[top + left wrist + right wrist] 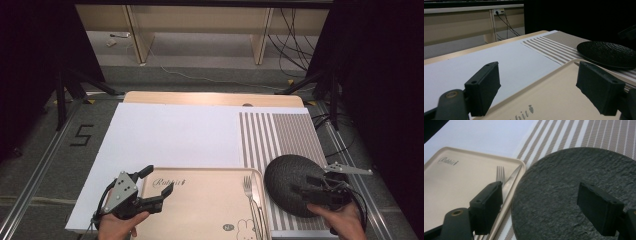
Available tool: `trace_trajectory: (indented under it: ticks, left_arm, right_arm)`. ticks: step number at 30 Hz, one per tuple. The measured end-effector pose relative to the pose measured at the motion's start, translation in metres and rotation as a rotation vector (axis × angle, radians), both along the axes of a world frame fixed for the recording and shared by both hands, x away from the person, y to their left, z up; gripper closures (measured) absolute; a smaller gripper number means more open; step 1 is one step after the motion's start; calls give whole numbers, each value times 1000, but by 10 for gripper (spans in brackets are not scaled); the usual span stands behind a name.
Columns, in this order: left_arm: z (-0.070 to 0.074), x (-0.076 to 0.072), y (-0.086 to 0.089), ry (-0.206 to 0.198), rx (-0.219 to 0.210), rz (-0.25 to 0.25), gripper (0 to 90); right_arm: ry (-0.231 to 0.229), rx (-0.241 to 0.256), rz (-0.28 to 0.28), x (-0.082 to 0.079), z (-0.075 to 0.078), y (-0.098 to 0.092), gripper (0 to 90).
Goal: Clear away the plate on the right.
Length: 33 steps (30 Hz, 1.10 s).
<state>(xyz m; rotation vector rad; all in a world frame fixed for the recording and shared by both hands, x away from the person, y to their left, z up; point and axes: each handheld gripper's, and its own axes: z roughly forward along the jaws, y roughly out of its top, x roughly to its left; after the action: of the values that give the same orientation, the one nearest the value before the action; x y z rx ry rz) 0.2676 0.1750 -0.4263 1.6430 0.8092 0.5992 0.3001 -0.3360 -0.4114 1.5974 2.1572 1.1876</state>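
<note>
A round black textured plate point(287, 180) lies on a striped placemat point(280, 132), its left edge close to the right rim of a beige tray point(200, 205). A fork point(248, 187) and a knife point(512, 178) lie side by side along the tray's right side. My right gripper point(306, 186) hovers open over the plate's near right part, and the plate point(564, 182) spreads under its jaws. My left gripper point(159, 180) is open above the tray's far left corner, with nothing between its jaws. The tray point(554, 100) and the plate point(609, 52) also show ahead of it.
A large white sheet point(170, 132) covers the table's left and middle, and the placemat point(549, 47) overlaps its right side. The wooden table edge point(210, 97) shows at the back. Beyond it are floor cables and stand legs. Metal rails run along both sides of the table.
</note>
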Motion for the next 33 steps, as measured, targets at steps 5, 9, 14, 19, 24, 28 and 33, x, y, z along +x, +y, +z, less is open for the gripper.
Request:
trace_trajectory:
  ticks: [5, 9, 14, 19, 24, 28, 33]
  left_arm:
    - [0, -1, 2, -2, -7, 9, 182]
    - [0, -1, 1, -1, -2, 9, 182]
    - [0, 0, 2, 2, 0, 10, 183]
    - [0, 0, 1, 1, -3, 9, 182]
    - [1, -1, 1, -4, -4, 6, 183]
    - [0, -1, 1, -3, -4, 7, 182]
    - [0, 0, 0, -1, 0, 4, 182]
  right_arm:
    - [10, -6, -47, 0, -2, -13, 214]
    - [25, -2, -81, 1, -5, -24, 205]
    - [45, 7, -124, 2, -9, -38, 193]
    - [78, 8, -146, 2, -13, -45, 182]
    - [98, -3, -168, 2, -16, -51, 179]
    - [115, 3, -196, 3, -22, -63, 181]
    - [149, 12, -221, 5, -29, -73, 186]
